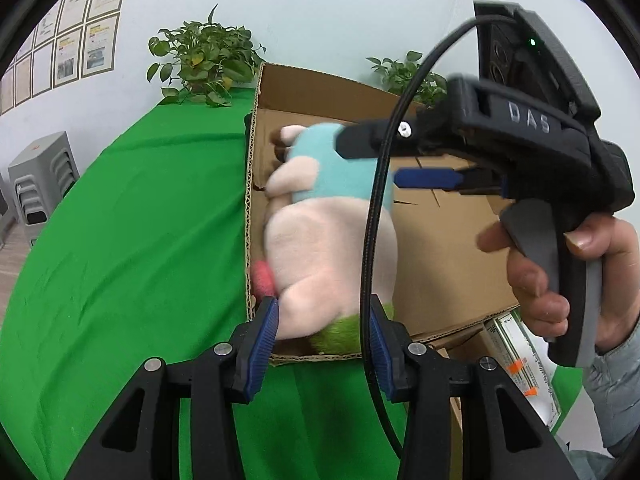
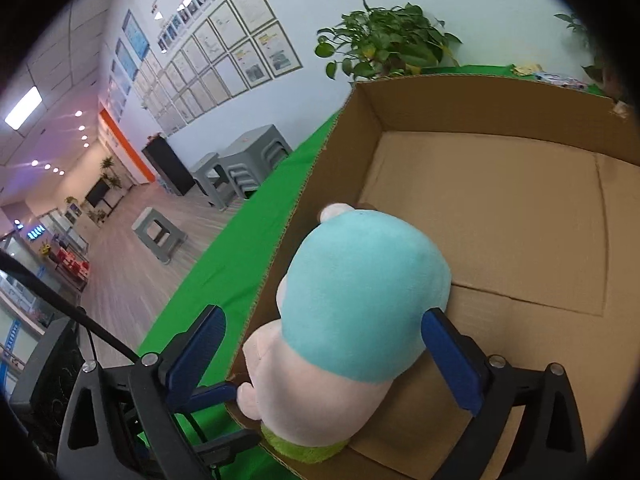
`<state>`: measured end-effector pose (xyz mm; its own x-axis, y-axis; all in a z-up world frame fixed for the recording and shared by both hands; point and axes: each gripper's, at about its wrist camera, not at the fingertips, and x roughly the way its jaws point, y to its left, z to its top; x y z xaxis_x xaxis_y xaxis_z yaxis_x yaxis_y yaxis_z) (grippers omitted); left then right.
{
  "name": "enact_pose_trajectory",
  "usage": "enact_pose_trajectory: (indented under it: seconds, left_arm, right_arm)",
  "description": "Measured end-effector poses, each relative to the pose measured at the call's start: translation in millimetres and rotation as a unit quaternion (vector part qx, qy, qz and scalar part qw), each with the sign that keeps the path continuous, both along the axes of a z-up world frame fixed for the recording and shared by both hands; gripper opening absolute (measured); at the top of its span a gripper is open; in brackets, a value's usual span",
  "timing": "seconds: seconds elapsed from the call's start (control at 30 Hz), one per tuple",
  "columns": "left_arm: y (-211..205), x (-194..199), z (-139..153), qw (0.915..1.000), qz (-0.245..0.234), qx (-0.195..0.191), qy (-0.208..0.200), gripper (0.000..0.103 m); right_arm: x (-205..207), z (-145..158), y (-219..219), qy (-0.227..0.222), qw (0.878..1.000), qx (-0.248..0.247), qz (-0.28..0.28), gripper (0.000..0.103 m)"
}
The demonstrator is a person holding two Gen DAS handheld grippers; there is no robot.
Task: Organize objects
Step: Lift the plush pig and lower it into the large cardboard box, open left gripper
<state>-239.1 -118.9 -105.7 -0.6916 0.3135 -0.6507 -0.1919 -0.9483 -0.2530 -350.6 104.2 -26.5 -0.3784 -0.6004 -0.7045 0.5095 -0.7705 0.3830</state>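
Observation:
A plush toy (image 1: 324,236) with a pale pink body, a teal cap and a green base lies in an open cardboard box (image 1: 448,248) on a green table. My left gripper (image 1: 324,336) is open, its blue pads on either side of the toy's lower end at the box's near rim. In the left wrist view my right gripper (image 1: 384,162) hovers over the toy's teal head, jaws apart. In the right wrist view the right gripper (image 2: 332,340) is open around the toy (image 2: 360,300), pads beside it without squeezing, inside the box (image 2: 520,220).
The green tablecloth (image 1: 140,240) spreads left of the box. Potted plants (image 1: 204,64) stand behind the box by the wall. A printed carton (image 1: 524,368) lies at the box's near right corner. Grey stools (image 2: 256,156) stand on the floor beyond the table edge.

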Motion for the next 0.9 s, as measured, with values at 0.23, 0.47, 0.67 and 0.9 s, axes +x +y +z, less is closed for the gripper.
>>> enact_pose_trajectory:
  seconds: [0.23,0.47,0.67,0.9]
  left_arm:
    - [-9.1,11.1,5.4,0.9998,0.01,0.003,0.017,0.042]
    - [-20.3,22.6,8.5,0.9995,0.023,0.001,0.02,0.042]
    - [-20.2,29.7,8.8,0.9995,0.024,0.0,0.022,0.042]
    - [-9.1,40.6,14.0,0.9991,0.032,-0.013,0.027,0.052]
  right_arm:
    - [2.2,-47.8,-11.2,-0.078,0.997,-0.008,0.019,0.099]
    - [12.3,-43.3,-30.4,-0.036,0.997,0.034,0.062,0.077]
    - [-4.3,-45.9,-36.4,-0.044,0.995,0.028,0.082,0.083]
    - [9.3,-35.8,-19.9,-0.008,0.998,0.016,0.052,0.096]
